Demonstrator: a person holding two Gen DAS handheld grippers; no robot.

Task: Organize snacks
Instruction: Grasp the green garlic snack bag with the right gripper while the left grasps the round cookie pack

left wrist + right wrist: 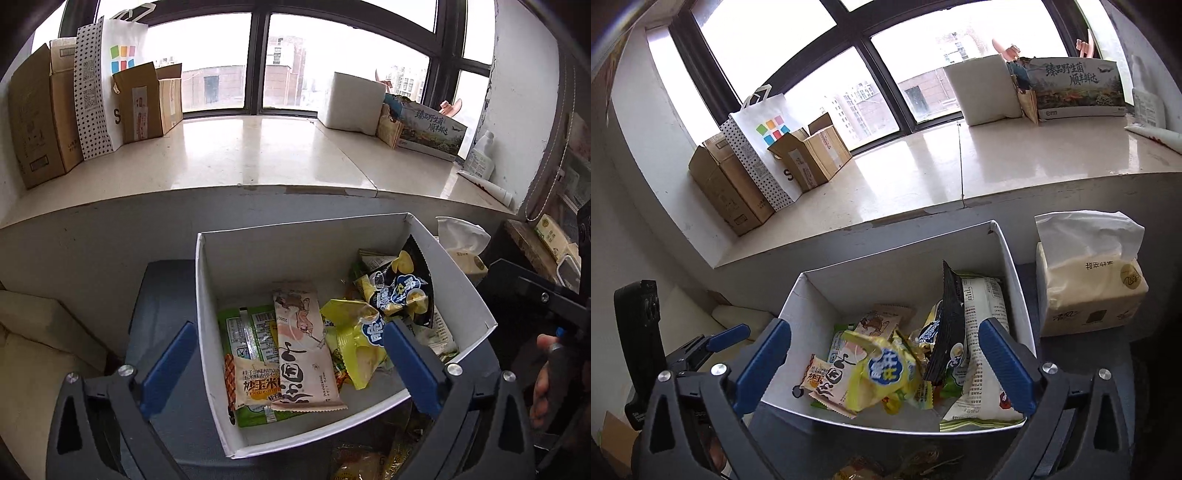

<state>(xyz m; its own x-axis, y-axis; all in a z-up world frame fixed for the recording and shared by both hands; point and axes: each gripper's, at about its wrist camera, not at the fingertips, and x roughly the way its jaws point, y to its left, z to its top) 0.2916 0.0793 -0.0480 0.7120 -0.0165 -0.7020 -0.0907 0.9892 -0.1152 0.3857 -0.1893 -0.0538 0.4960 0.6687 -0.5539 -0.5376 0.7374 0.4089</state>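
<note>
Both grippers hung over the white box (207,295), the left gripper (288,363) and the right gripper (884,363) alike spread wide with nothing between their jaws. Snacks lay heaped inside the box: a pink packet (306,354) flat, its long axis running from the near wall toward the window; a yellow bag (882,373) crumpled on top; a black chip bag (947,332) standing on edge. More snacks seemingly waited below the near rim; the next grasp would likely go best taken across a packet's short side.
</note>
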